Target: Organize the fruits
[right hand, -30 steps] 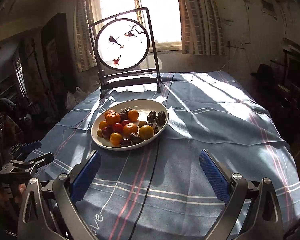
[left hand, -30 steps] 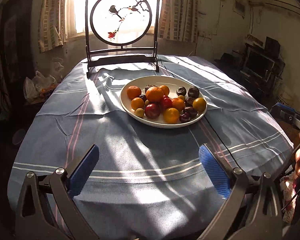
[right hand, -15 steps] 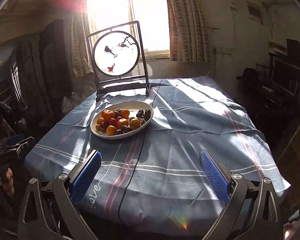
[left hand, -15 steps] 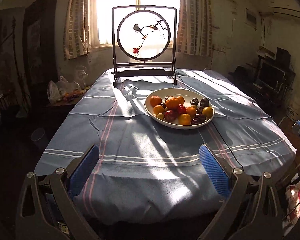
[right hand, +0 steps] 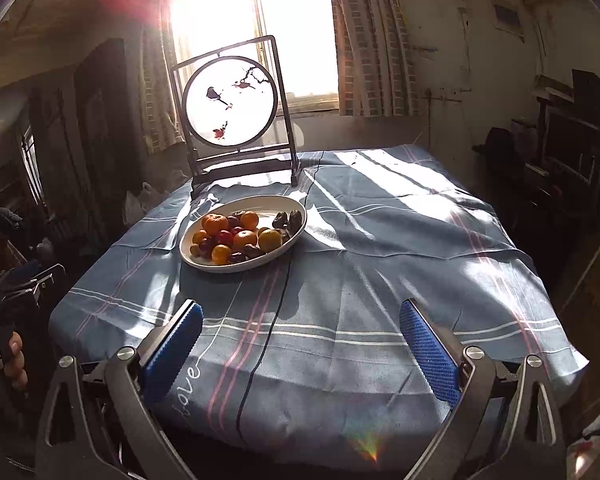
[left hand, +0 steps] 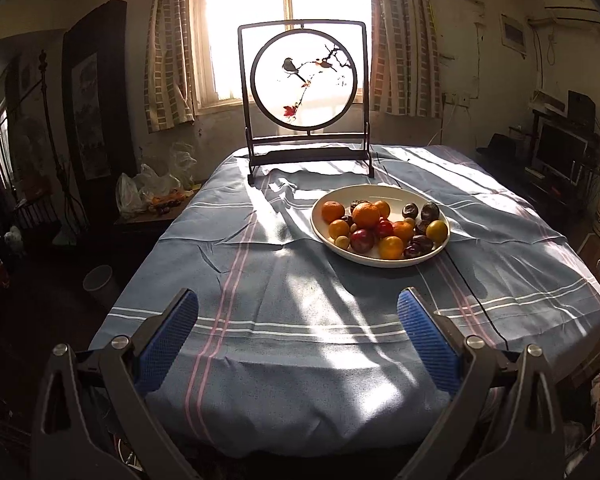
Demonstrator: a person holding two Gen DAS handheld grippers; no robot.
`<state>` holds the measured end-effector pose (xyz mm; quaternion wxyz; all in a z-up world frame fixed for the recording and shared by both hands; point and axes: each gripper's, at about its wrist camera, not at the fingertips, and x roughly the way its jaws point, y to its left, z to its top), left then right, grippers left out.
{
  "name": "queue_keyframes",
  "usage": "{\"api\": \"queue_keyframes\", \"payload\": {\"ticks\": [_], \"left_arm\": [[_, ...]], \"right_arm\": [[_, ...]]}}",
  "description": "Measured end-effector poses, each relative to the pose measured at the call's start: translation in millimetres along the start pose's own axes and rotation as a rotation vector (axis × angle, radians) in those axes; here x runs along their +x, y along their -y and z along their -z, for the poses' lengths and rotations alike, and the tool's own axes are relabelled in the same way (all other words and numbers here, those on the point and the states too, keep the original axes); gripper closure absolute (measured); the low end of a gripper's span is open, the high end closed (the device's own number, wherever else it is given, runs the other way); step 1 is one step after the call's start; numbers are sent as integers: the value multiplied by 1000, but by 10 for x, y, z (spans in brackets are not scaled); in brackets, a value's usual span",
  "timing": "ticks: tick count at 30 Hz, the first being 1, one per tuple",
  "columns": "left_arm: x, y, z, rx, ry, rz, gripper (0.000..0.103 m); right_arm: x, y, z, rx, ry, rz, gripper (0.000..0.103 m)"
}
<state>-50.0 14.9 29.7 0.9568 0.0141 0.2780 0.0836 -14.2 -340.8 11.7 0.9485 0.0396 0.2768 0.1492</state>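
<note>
A white oval plate [left hand: 332,196] sits on the blue striped tablecloth and holds several oranges [left hand: 366,215], red fruits [left hand: 362,240] and dark fruits [left hand: 430,211]. It also shows in the right wrist view [right hand: 268,202]. My left gripper [left hand: 298,322] is open and empty, hovering over the table's near edge, well short of the plate. My right gripper [right hand: 300,330] is open and empty, also back at the near edge, with the plate ahead to its left. The left gripper shows at the left edge of the right wrist view [right hand: 24,284].
A dark framed round screen with a bird painting [left hand: 304,80] stands at the table's far end before a bright window. A thin black cable [right hand: 278,304] runs across the cloth from the plate to the near edge. Furniture and bags crowd both sides of the table.
Both grippers have pulled back from the plate toward the near edge; the plate looks smaller and farther than a second ago. Both stay open and empty.
</note>
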Motion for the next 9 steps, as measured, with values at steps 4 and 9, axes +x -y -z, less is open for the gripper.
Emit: {"api": "queue_keyframes", "payload": {"ticks": [4,9], "left_arm": [[43,-14,-9,-11,-24,28,5],[99,-65,-13,-36,-42,73,5]], "right_arm": [[8,-3,7,-1,-1,0,4],[14,25,8,4,4,15,4]]}}
